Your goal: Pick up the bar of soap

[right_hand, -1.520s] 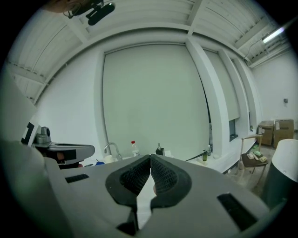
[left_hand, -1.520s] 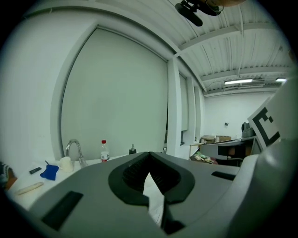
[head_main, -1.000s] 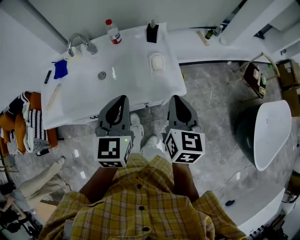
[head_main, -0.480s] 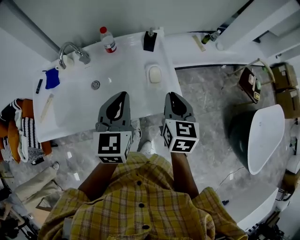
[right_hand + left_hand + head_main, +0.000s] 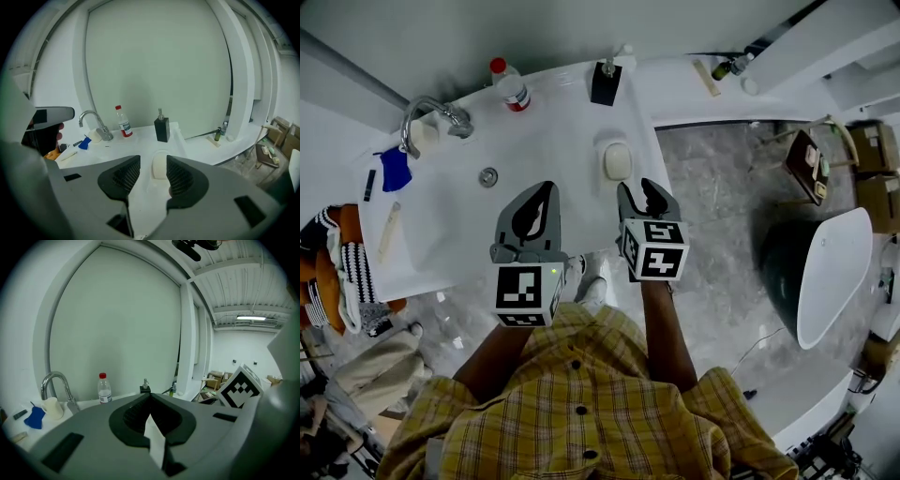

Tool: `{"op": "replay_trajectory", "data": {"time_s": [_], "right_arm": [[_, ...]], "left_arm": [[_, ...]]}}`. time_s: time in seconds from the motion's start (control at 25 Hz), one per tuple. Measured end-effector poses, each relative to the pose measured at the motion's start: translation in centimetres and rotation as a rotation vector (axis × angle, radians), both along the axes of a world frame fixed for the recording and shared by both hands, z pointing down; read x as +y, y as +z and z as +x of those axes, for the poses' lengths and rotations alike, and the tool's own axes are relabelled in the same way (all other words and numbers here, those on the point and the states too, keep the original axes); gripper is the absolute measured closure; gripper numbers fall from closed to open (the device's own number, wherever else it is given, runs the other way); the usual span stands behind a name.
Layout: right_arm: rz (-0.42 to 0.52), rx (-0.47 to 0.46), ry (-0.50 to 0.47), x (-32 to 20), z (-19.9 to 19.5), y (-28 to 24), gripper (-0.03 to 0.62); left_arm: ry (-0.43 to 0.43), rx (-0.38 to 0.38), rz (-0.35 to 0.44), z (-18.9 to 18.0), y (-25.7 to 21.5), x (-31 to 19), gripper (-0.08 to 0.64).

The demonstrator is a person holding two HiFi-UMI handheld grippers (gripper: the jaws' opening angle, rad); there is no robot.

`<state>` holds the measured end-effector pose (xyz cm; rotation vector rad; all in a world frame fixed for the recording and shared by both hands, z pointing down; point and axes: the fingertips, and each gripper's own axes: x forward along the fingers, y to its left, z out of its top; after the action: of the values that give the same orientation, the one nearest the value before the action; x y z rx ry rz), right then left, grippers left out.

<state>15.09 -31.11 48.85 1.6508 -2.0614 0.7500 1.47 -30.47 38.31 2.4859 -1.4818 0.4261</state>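
The pale bar of soap [image 5: 617,161] lies in a shallow dish on the white basin top [image 5: 534,141], right of the basin bowl. My right gripper [image 5: 639,188] hovers just short of it, over the counter's front edge. Its jaws are opening and nothing is between them. In the right gripper view the soap [image 5: 159,167] shows through the gap of that gripper [image 5: 153,162], still some way ahead. My left gripper [image 5: 547,188] hangs to the left at the same height, jaws together and empty. In its own view the left gripper [image 5: 151,398] points over the counter toward the wall.
A chrome tap [image 5: 431,117], a red-capped bottle [image 5: 508,86] and a black pump dispenser [image 5: 606,80] stand along the back. A blue cloth [image 5: 394,169] and a pale stick [image 5: 386,232] lie at the left. A bathtub [image 5: 830,272] stands at the right.
The right gripper's jaws have parted from shut, and it has moved forward toward the soap. The left gripper has kept its place and stays shut.
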Motion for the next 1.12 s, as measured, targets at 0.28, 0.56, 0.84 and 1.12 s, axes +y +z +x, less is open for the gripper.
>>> {"op": "replay_trajectory", "data": {"time_s": [0.28,0.56,0.84,1.12], "right_arm": [[-0.082,0.04,0.001,-4.0,-0.5,5.0,0.36],[-0.172,0.07,-0.003,-7.1,-0.1,9.3,0.339],[-0.221,0.083,0.002,-8.5,-0.6,11.3,0.339],[-0.283,0.108,0.014,-9.2,-0.6,13.1,0.339]], "left_arm": [[0.003,-0.013,-0.043,-1.0,2.3,-3.9,0.551],[0.035,-0.017,-0.085,-0.7,4.4,-7.3,0.549],[0.059,-0.028,-0.116,-0.5,6.4,-9.8,0.549],[0.064,-0.023,-0.138,-0.2,7.6,-12.2,0.551]]}}
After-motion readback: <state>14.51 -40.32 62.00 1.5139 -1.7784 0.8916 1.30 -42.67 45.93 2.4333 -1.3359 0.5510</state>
